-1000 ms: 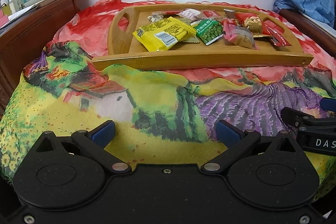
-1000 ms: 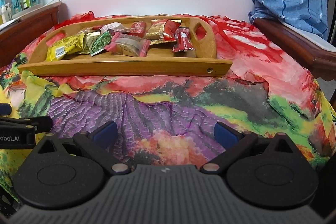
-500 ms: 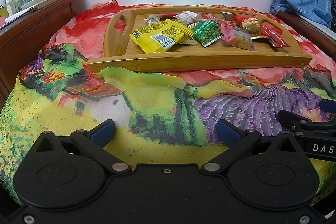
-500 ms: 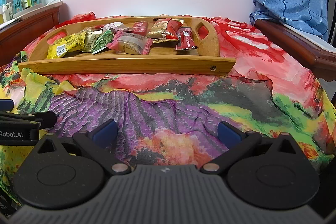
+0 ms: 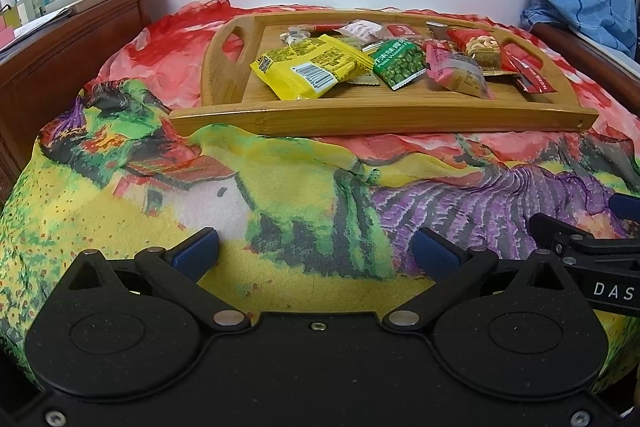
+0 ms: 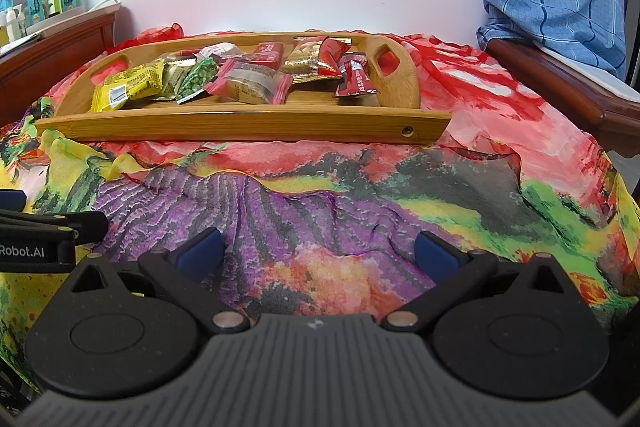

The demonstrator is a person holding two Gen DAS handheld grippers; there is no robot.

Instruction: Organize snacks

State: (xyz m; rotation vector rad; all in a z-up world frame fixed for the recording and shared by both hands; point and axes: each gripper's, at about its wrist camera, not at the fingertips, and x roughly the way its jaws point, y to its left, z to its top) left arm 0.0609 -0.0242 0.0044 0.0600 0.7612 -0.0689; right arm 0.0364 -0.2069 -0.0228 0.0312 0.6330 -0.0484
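Yellow snack packet (image 5: 310,73) lies at the left end of a wooden tray (image 5: 380,115) on the patterned cloth (image 5: 280,195), long axis slanting toward one o'clock. From the left gripper (image 5: 316,253) it sits at twelve o'clock; from the right gripper (image 6: 318,253), ten o'clock and farther. Both jaws gape, empty, well short of the tray.

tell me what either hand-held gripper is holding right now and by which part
Nothing is held. The left hand-held gripper and the right hand-held gripper are both open over the cloth, short of the wooden tray where the snacks lie.
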